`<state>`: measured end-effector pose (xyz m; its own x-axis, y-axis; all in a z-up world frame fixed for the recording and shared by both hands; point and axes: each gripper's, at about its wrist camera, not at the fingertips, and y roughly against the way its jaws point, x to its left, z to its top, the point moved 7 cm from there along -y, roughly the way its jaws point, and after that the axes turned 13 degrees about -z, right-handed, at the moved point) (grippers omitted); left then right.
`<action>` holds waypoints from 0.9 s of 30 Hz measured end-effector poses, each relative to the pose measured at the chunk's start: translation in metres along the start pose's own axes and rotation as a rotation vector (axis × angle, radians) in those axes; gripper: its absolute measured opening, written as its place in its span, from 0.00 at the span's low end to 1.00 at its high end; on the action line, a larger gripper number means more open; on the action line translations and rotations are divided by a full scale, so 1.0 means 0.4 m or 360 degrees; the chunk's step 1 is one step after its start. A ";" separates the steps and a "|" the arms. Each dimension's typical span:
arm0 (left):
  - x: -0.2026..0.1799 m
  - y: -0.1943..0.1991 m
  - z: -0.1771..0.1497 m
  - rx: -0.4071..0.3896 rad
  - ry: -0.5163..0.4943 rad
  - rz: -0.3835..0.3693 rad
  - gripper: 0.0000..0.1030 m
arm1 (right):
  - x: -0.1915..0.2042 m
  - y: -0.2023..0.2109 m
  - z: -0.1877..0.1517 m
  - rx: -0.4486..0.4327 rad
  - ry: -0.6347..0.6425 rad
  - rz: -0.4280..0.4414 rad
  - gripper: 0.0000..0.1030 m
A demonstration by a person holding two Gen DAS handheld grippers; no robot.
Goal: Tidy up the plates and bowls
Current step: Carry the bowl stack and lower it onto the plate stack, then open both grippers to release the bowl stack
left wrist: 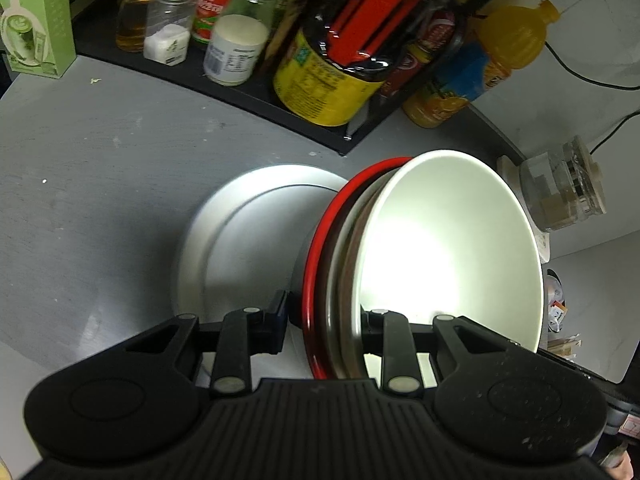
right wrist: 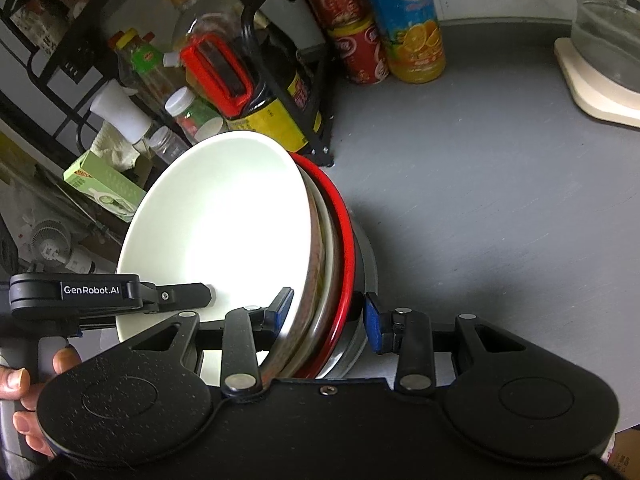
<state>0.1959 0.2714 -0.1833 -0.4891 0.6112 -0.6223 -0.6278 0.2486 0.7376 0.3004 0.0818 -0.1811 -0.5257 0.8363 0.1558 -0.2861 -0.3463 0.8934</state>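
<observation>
A nested stack has a white bowl [left wrist: 452,248] innermost, then a brown and a steel dish, with a red-rimmed plate [left wrist: 320,248] outermost. It is held tilted above the grey table. My left gripper [left wrist: 324,320] is shut on the near rim of this stack. My right gripper [right wrist: 328,312] is shut on the opposite rim, one blue pad inside the white bowl [right wrist: 224,224], the other beside the red-rimmed plate [right wrist: 348,248]. A finger of the left gripper [right wrist: 188,295] reaches into the bowl in the right wrist view. A silver metal plate [left wrist: 240,236] lies flat on the table under the stack.
A black rack [left wrist: 248,92] behind holds jars, an oil bottle and a dark bottle with a red handle [left wrist: 372,12]. An orange juice bottle [left wrist: 492,60], a green carton [left wrist: 36,20] and a glass jar [left wrist: 560,188] stand around. A cream appliance base [right wrist: 596,88] sits far right. A person's hand [right wrist: 24,392] grips the left handle.
</observation>
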 end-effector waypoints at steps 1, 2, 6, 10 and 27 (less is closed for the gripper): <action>0.009 0.001 0.002 0.0006 0.0003 0.0003 0.26 | 0.005 -0.005 -0.001 0.0009 -0.0003 -0.0002 0.35; 0.017 0.001 0.004 0.0011 0.0004 0.0005 0.26 | 0.010 -0.009 -0.002 0.0015 -0.0005 -0.0004 0.35; 0.046 -0.001 0.011 0.0032 0.0009 0.0012 0.26 | 0.025 -0.026 -0.009 0.0040 -0.0012 -0.0018 0.35; 0.071 -0.007 0.016 0.0052 0.0016 0.0017 0.26 | 0.038 -0.041 -0.014 0.0061 -0.0016 -0.0034 0.35; 0.108 -0.029 0.028 0.0089 0.0031 0.0022 0.26 | 0.048 -0.068 -0.020 0.0084 -0.0047 -0.0065 0.35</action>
<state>0.1890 0.3032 -0.2158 -0.5095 0.6005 -0.6163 -0.5861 0.2823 0.7595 0.2917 0.1037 -0.2058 -0.4903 0.8617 0.1307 -0.2638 -0.2896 0.9201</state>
